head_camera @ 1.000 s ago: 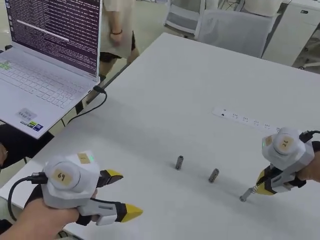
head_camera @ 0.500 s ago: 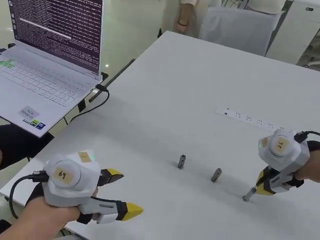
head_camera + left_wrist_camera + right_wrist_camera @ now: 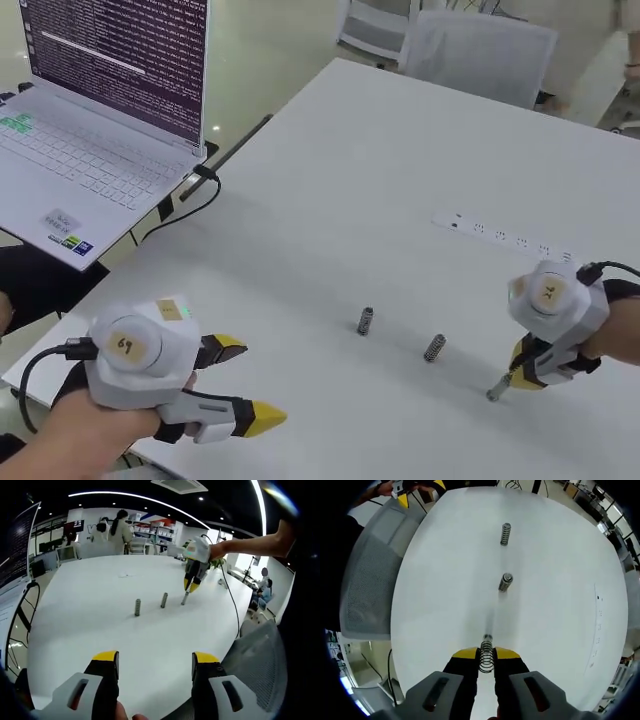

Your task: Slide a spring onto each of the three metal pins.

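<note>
A broad white bench [image 3: 380, 200], smooth and matte, carries an open laptop [image 3: 90, 120] at its left edge and a flat white power strip [image 3: 500, 238] farther back. The left claw [image 3: 155, 662] hangs over the near edge, jaws wide apart and empty. The right claw [image 3: 486, 655] is pinched nearly closed on a small steel coil spring [image 3: 486, 661]. The third pin [image 3: 487, 639] pokes out beyond it, tilted down to the bench. Mid-bench, the first sprung pin [image 3: 366, 320] and the second sprung pin [image 3: 434, 348] stand upright, near each other. To finish well, I'd grip lightly so the coils don't crush, line the spring up with the thin, slick pin, and ease it down until seated.
</note>
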`<control>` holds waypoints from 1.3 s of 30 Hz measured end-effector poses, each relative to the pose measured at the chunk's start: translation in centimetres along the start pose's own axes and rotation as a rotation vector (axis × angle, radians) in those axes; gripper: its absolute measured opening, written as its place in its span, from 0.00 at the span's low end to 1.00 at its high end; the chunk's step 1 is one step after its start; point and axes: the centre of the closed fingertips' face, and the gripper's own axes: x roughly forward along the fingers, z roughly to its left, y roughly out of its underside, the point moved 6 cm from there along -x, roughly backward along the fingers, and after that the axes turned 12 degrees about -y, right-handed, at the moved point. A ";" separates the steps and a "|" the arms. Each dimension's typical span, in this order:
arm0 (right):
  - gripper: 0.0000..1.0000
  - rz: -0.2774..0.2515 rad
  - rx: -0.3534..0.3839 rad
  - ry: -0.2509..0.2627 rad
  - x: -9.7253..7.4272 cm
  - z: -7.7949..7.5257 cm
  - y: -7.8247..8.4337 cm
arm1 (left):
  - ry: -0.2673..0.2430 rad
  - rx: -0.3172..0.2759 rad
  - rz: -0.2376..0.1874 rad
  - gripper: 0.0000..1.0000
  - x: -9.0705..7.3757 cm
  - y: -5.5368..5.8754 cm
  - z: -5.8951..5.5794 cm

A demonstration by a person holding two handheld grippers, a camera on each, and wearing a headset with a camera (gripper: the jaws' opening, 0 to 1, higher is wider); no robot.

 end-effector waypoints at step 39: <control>0.09 0.078 0.037 0.036 3.5 -2.0 0.6 | -0.002 -0.002 0.010 0.54 0.0 0.1 0.4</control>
